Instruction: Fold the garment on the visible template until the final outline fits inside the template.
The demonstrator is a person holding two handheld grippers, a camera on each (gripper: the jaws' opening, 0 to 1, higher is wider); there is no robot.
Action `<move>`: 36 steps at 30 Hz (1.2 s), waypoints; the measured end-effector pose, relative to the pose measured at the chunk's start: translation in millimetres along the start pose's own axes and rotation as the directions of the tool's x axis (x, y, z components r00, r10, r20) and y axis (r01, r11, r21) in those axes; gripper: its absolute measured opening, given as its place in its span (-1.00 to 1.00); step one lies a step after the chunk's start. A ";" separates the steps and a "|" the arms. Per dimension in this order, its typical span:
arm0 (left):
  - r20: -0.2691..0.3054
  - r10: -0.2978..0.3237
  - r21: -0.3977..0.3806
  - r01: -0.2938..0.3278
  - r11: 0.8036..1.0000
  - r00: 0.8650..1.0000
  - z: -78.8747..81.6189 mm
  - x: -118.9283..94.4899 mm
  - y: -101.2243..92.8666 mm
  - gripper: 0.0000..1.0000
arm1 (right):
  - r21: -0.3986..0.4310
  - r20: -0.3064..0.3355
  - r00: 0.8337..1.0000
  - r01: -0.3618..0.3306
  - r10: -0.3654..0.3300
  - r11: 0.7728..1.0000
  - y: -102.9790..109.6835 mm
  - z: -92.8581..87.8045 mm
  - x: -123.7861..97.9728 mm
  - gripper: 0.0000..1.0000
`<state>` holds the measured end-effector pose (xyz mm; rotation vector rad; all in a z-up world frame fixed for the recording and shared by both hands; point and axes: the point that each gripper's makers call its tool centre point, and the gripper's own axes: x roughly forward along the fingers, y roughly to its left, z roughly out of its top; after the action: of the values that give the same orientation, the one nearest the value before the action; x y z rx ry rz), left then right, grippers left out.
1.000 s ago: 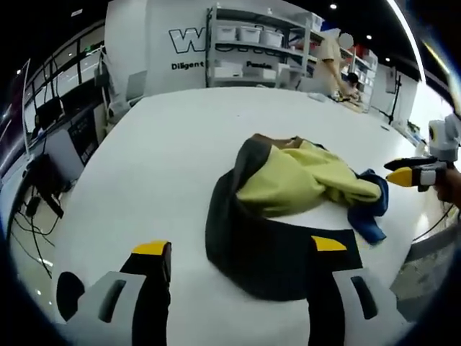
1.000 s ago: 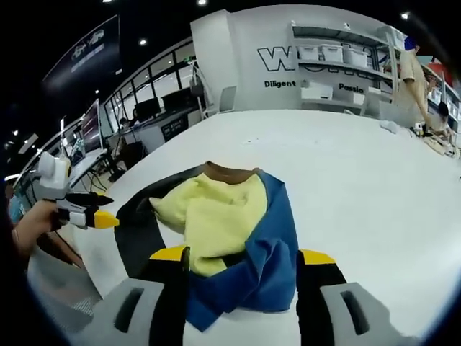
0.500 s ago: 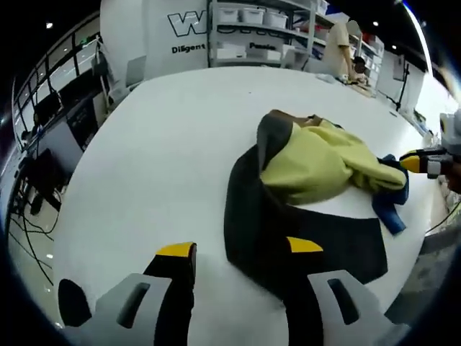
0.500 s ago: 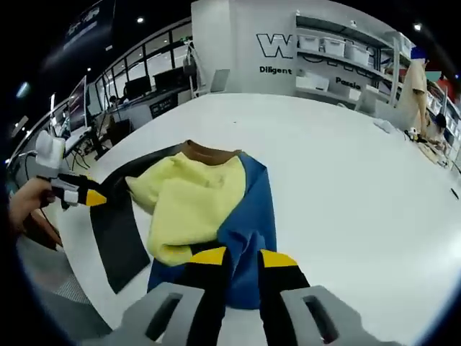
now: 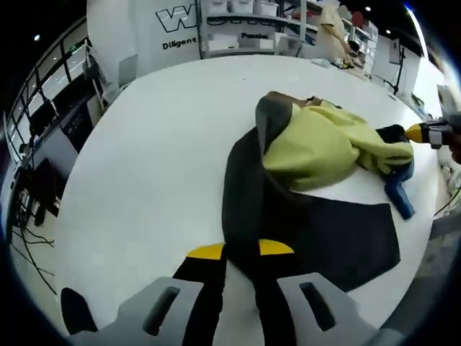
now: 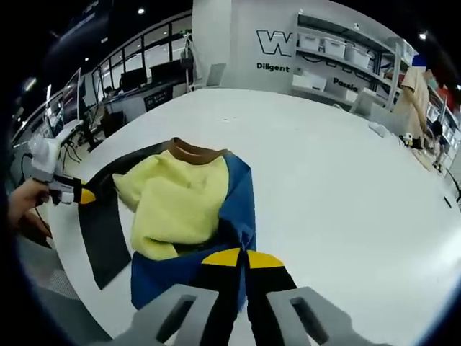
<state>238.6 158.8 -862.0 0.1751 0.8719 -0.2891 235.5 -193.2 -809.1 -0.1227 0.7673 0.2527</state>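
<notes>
In the left gripper view, the left gripper rises from 6 o'clock with its yellow-tipped jaws clenched on the near edge of the dark template, a flat black sheet spread on the white bench. The garment lies bunched on the far part of the template, toward 1 o'clock: a crumpled yellow mass with a brown collar at its far end and a blue strip trailing off the template toward 3 o'clock. The other gripper's yellow tip reaches in from 3 o'clock, right at the garment's blue and dark edge. Shelving with white bins and a standing person sit beyond the bench at 12 to 1 o'clock. In the right gripper view, the other gripper enters at 9 o'clock, held by a hand, its yellow tip over the template's edge. The garment sits at centre-left, yellow fabric heaped over blue, with the blue panel running along its right side and spreading forward toward 6 o'clock; the brown collar points to 12 o'clock. The right gripper comes up from 6 o'clock, jaws pinched together on the blue hem. The bare bench stretches away toward 3 o'clock.
</notes>
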 end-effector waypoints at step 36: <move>0.040 0.095 0.007 -0.095 0.995 0.995 64.1 7.2 81.8 -0.83 | 0.001 -0.096 0.981 0.169 -0.168 0.986 -116.3 40.6 20.1 -1.00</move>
<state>315.6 217.8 -824.3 0.2181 0.8210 -0.2071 308.0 -293.4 -792.0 -0.1908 0.8481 0.0823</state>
